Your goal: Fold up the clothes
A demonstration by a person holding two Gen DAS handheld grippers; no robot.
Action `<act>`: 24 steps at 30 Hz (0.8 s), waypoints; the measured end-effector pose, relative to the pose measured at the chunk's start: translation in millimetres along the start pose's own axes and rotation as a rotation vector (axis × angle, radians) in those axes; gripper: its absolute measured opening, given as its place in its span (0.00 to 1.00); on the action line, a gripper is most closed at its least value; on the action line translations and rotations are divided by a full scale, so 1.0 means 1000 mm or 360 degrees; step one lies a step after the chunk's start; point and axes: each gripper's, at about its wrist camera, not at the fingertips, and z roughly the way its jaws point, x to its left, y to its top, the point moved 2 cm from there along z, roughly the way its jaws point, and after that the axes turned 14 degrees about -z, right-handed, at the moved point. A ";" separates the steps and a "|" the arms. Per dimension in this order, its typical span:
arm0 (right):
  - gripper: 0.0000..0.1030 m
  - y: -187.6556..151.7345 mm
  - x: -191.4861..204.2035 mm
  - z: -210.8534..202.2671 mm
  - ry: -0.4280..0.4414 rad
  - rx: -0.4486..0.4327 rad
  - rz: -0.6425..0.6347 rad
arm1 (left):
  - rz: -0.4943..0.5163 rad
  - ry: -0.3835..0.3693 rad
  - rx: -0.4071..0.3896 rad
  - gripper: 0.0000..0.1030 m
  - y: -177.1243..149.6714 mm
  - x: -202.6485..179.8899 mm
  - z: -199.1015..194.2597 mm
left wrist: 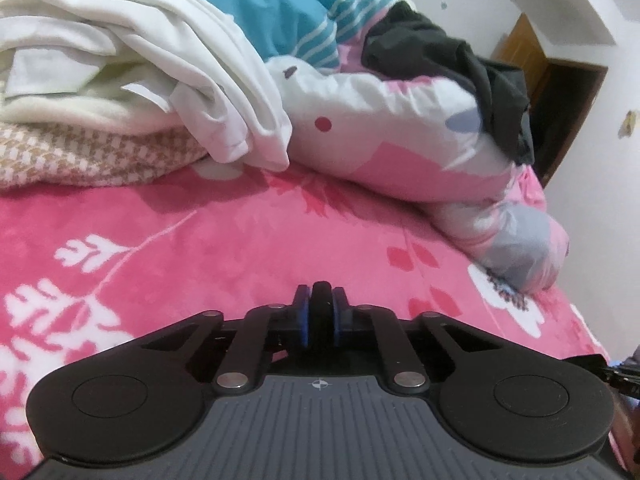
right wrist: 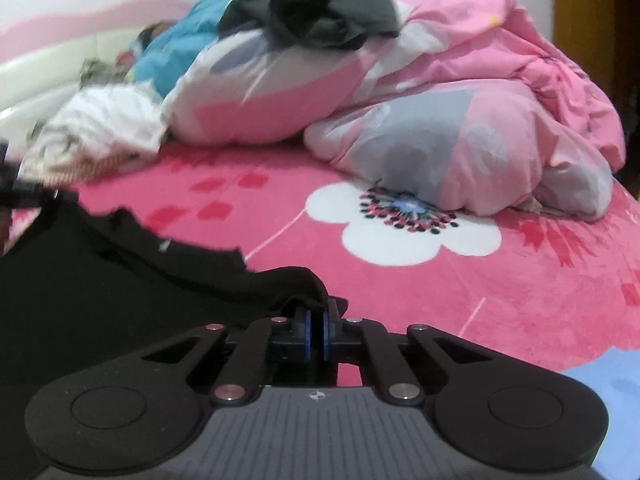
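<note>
One black garment lies on the pink bed, unfolded. The right gripper is clamped on its edge; the left gripper pinches something dark. White clothes and dark clothes wait behind, nothing folded.

Left gripper and right gripper: black linkage arms with silver pivot pins, blue-edged pads. Each has a ribbed grey housing with a small crosshair mark, flanked by round black discs.
</note>
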 end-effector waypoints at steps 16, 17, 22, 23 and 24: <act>0.04 -0.004 -0.034 0.007 0.0006 -0.0139 0.0486 | -0.0139 -0.0007 -0.0148 0.05 0.011 0.007 -0.009; 0.04 -0.006 -0.035 0.013 0.0002 -0.0126 0.0500 | -0.0141 0.0011 -0.0141 0.05 0.010 0.008 -0.006; 0.04 -0.025 -0.037 0.040 -0.0027 -0.0049 0.0559 | -0.0120 0.0108 -0.0082 0.05 0.005 0.014 0.010; 0.04 -0.029 -0.036 0.046 -0.0039 -0.0028 0.0557 | -0.0127 0.0131 -0.0050 0.06 0.004 0.016 0.014; 0.04 -0.032 -0.036 0.050 -0.0043 -0.0013 0.0565 | -0.0135 0.0153 -0.0018 0.07 0.003 0.018 0.018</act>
